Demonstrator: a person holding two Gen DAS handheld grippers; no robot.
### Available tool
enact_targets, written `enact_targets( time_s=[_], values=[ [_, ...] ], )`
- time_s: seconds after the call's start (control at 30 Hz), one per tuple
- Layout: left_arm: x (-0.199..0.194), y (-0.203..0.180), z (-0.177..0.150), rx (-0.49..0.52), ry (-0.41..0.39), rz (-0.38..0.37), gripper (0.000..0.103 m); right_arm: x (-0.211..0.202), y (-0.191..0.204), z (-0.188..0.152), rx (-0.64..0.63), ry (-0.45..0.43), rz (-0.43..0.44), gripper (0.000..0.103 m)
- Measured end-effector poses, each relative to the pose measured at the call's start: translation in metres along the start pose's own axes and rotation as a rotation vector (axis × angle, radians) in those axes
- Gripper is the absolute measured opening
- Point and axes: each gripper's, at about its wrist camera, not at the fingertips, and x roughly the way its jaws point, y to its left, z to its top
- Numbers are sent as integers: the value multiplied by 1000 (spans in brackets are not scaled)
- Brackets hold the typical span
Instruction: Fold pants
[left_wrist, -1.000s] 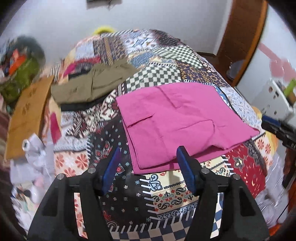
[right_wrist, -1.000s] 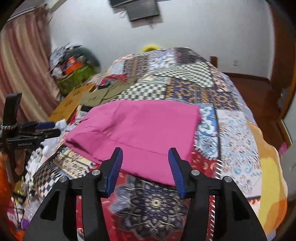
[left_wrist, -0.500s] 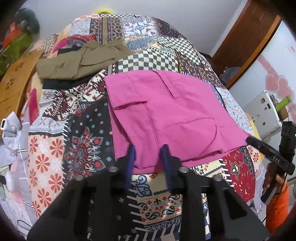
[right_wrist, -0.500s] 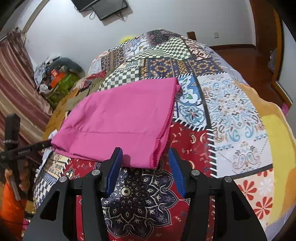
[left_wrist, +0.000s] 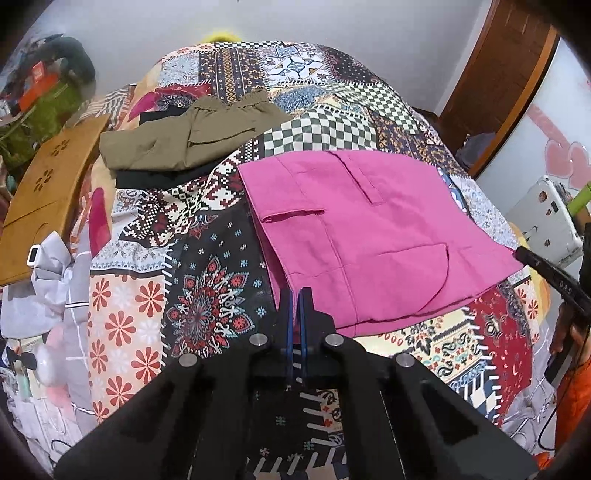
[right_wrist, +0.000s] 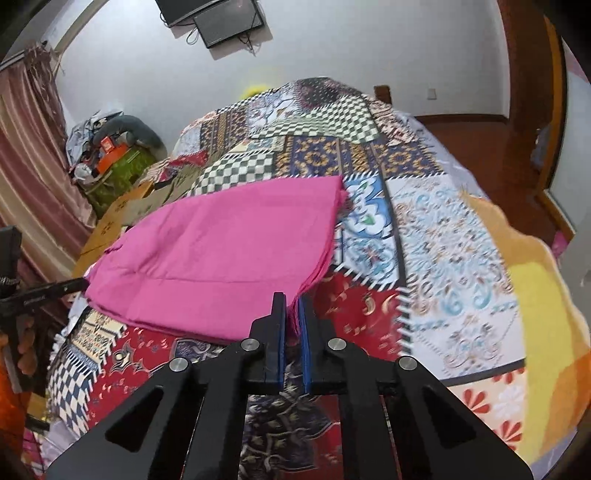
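Pink pants (left_wrist: 369, 229) lie folded flat on the patchwork quilt (left_wrist: 207, 306), pockets up. My left gripper (left_wrist: 295, 293) sits at their near left corner, its jaws closing tight with the fabric edge pinched between the blue pads. In the right wrist view the pants (right_wrist: 221, 251) spread to the left. My right gripper (right_wrist: 291, 301) is closing on their near right corner, and pink cloth shows between its pads. Each gripper appears in the other's view: the right one (left_wrist: 546, 273) at the right edge, the left one (right_wrist: 44, 291) at the left edge.
Olive pants (left_wrist: 184, 140) lie on a black garment at the quilt's far left. A wooden board (left_wrist: 44, 192) and grey bedding (left_wrist: 55, 273) flank the bed's left side. A white box (left_wrist: 546, 221) and a wooden door (left_wrist: 498, 74) stand to the right.
Both grippers went from wide open to shut on the pants' near corners, the left first, the right after. The right gripper also shifted toward the pants' right corner.
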Motion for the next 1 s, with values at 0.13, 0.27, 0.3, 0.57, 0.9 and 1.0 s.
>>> enact_targets(
  time_s=[0.13,0.27,0.3,0.57,0.9,1.0],
  values=[
    [11,3,-5,2,30,13,5,9,-5,-3,-20,42,-55,6],
    [2,-1,-1,39,-6,68,10,11,-4,0,-21,85,-51,8],
    [-2,-2,3,51,-19,94,14,10,-2,3,-21,88,-29,13],
    [-34,-32,35,110,-193,70,71,0,40,28,-68,-21,63,69],
    [20,-73,43,189,-63,10,81,57,101,22,-247,117,98,72],
    [46,-72,31,212,21,64,82,76,98,14,-272,201,89,71]
  ],
)
